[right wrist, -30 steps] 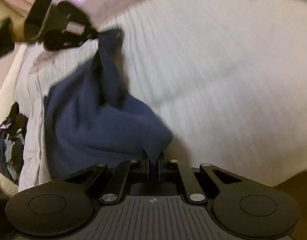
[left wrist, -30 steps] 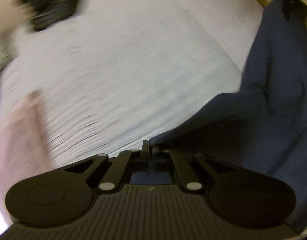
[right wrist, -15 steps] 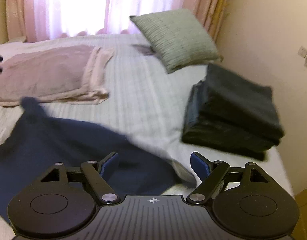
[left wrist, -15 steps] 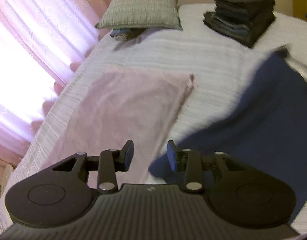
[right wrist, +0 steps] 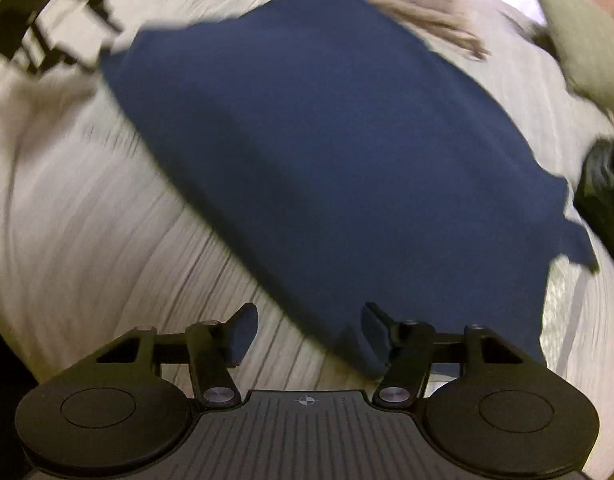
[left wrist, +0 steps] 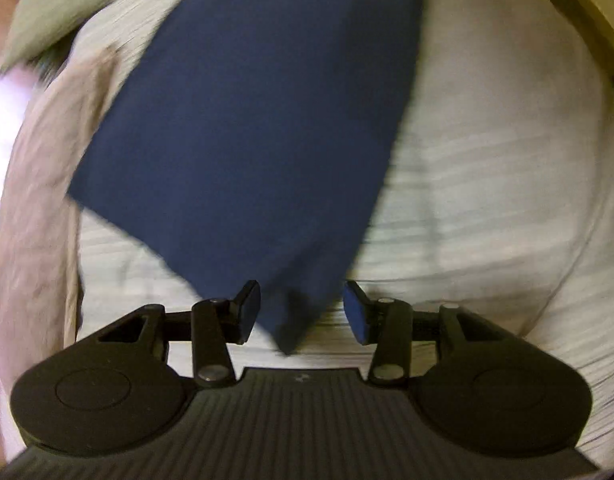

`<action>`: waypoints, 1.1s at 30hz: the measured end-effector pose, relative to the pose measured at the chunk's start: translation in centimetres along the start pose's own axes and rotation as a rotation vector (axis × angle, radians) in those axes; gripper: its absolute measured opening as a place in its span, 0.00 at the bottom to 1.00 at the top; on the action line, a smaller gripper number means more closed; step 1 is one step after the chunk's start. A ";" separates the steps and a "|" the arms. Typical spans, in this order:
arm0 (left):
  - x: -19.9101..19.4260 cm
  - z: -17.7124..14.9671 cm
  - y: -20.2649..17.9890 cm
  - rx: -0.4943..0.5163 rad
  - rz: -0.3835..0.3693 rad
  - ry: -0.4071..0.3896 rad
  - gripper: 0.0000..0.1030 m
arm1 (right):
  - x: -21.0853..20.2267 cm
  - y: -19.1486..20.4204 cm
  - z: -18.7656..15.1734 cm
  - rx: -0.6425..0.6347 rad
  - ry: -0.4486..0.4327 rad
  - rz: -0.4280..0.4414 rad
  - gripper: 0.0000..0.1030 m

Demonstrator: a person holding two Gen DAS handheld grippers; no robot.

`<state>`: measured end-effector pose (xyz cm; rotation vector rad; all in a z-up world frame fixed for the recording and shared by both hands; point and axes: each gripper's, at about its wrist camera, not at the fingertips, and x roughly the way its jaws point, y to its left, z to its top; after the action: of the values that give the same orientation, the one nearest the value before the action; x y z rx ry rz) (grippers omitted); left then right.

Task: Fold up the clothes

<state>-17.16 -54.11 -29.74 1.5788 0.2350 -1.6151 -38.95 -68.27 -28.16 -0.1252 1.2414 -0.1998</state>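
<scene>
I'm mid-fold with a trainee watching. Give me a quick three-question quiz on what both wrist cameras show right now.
1. True or false: the left gripper is clamped shut on the navy garment.
2. What sits between the left gripper's open fingers? A) a garment corner B) a pillow C) nothing but bedsheet
3. Fill in: the navy garment lies spread on the striped ____, and the right gripper is ____.

Key:
1. False; its jaws stand apart.
2. A.
3. bedsheet; open.
</scene>
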 end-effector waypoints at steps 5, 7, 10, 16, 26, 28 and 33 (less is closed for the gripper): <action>2.7 -1.6 -1.1 0.115 0.121 0.036 0.10 | 2.6 2.3 -0.6 -0.199 0.025 -0.133 0.59; 2.8 -2.2 -0.5 0.120 0.119 0.047 0.06 | 3.2 2.7 -0.7 -0.270 0.021 -0.144 0.59; 1.5 -2.0 0.8 0.046 0.123 0.025 0.05 | 4.2 3.1 -0.7 -0.375 0.015 -0.158 0.39; -4.2 -1.1 1.9 -0.059 0.146 -0.011 0.03 | 2.0 0.9 0.0 -0.437 -0.020 -0.139 0.01; -11.7 0.1 -6.3 -0.248 0.074 0.048 0.00 | -5.4 0.7 -2.6 -0.551 -0.036 -0.052 0.00; -11.8 0.1 -8.2 -0.273 0.041 0.053 0.00 | -5.9 2.9 -5.0 -0.532 -0.023 -0.062 0.00; -10.9 -0.5 -11.4 -0.303 0.000 0.057 0.00 | -4.8 5.9 -6.7 -0.483 0.040 -0.093 0.01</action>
<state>-25.97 -41.98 -24.76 1.3906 0.4865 -1.4574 -46.28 -61.33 -27.05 -0.5996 1.3060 0.0215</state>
